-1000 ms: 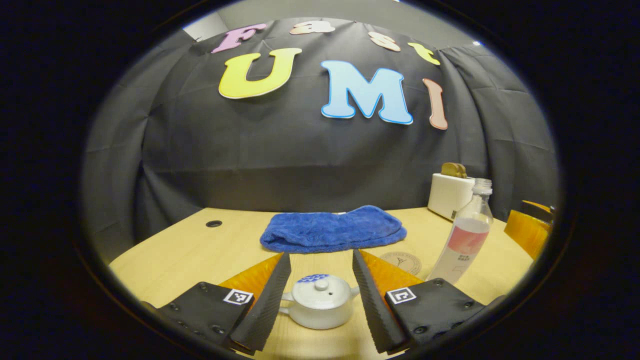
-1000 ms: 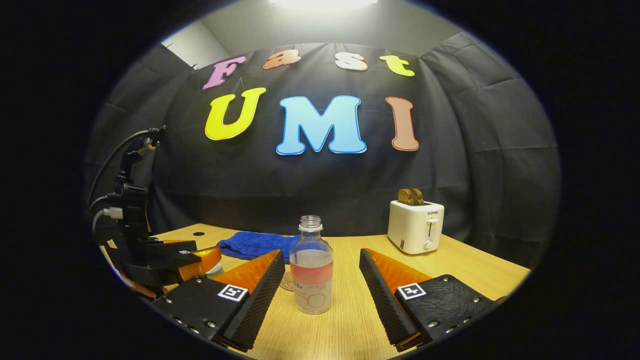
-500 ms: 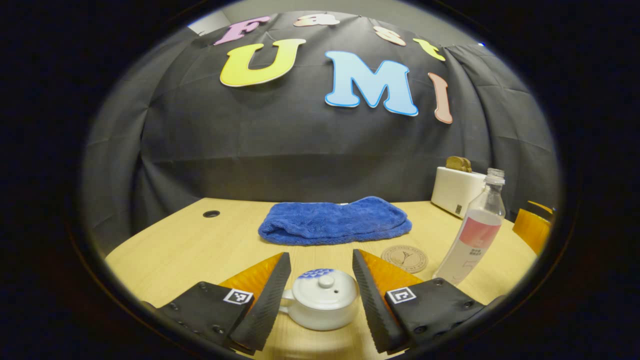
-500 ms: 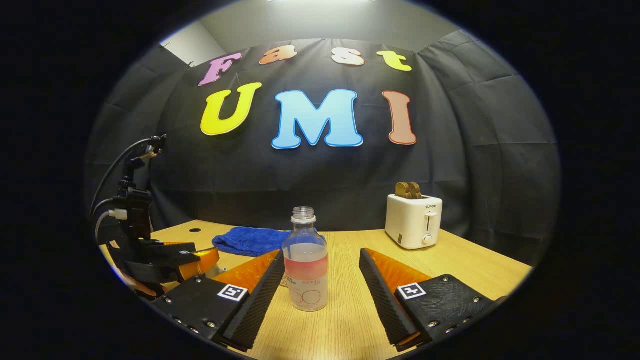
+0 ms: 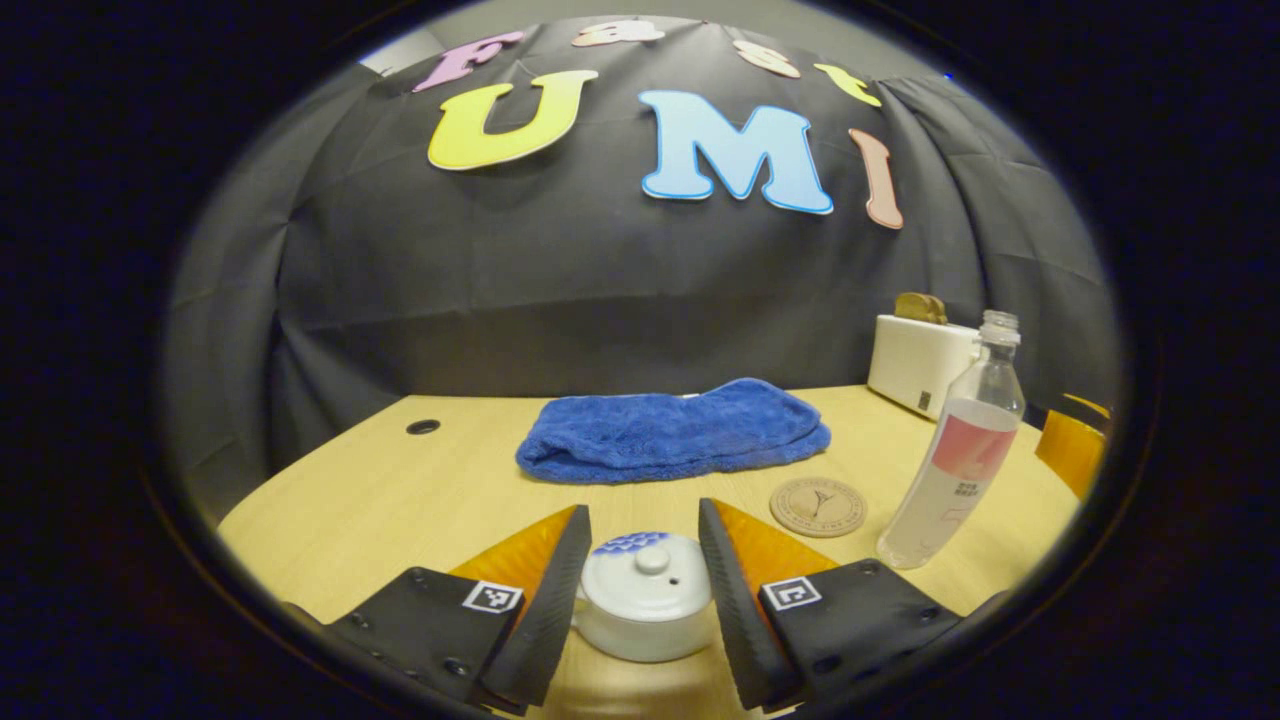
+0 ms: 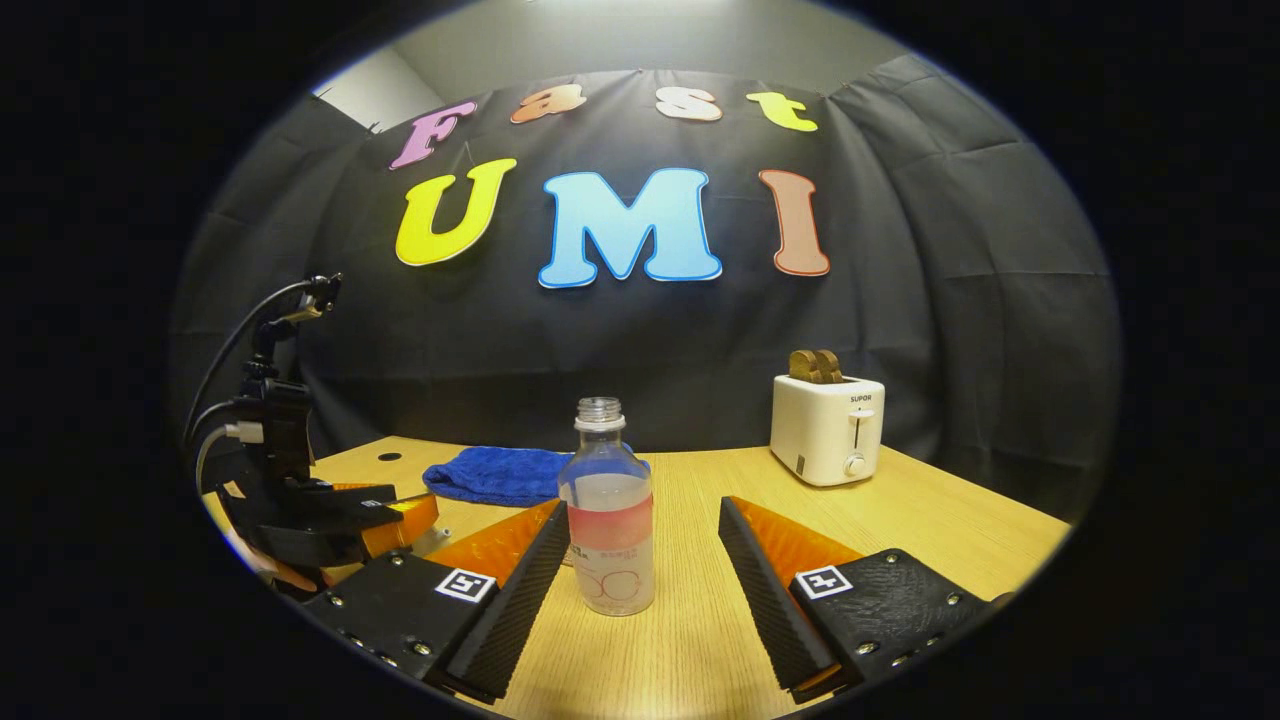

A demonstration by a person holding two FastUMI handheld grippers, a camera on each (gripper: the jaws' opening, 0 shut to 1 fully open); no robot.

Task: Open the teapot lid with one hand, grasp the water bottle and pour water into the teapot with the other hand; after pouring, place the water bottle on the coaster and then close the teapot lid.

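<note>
A small white teapot (image 5: pixel 645 600) with its lid on stands between the fingers of my left gripper (image 5: pixel 642 515), which is open; the fingers flank its sides closely, level with the lid. To its right stand a round coaster (image 5: pixel 818 506) and an uncapped, partly filled water bottle (image 5: pixel 955 470) with a pink label. In the right gripper view the bottle (image 6: pixel 608 530) stands upright on the table between the fingers of my open right gripper (image 6: pixel 642 505), closer to the left finger. The left gripper (image 6: pixel 330 520) shows at the left there.
A folded blue towel (image 5: pixel 675 430) lies behind the teapot. A white toaster (image 6: pixel 828 428) with toast in it stands at the back right. The wooden table (image 6: pixel 950 520) ends at the cloth wall, with a cable hole (image 5: pixel 423 427) at the far left.
My left gripper has moved closer over the teapot and its jaws have narrowed a little. My right gripper has come nearer the bottle, which now sits close to its left finger.
</note>
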